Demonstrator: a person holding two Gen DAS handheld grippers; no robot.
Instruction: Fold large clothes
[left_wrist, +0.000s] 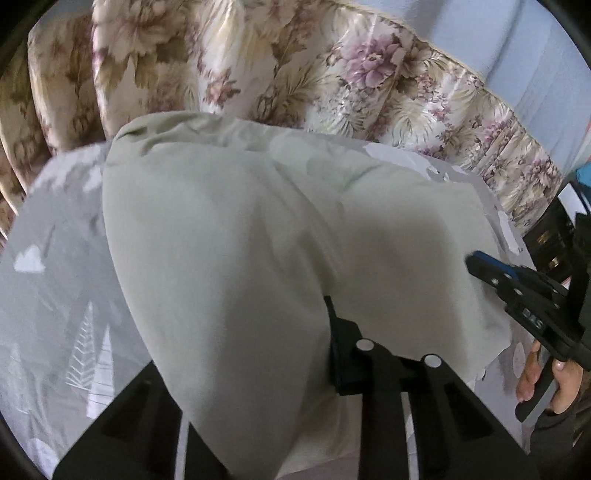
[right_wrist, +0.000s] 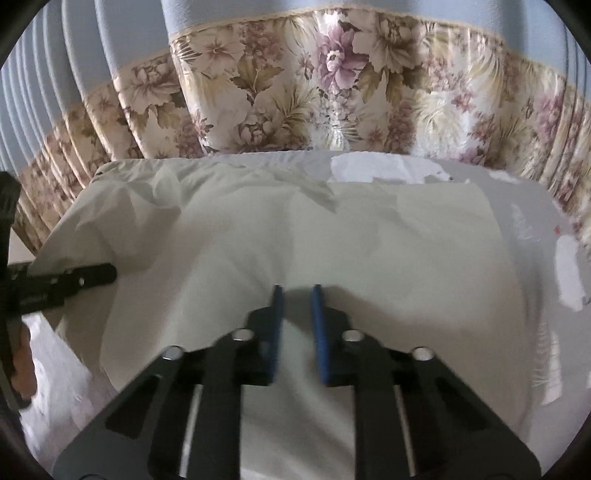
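Draping over the left claw (left_wrist: 325, 314), pinched, the pale garment (right_wrist: 295, 240) lies beneath the spread right claw (right_wrist: 297, 291).

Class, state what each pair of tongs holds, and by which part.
Left tongs: a raised fold of the pale green garment, exact part unclear. Right tongs: open, holding nothing.
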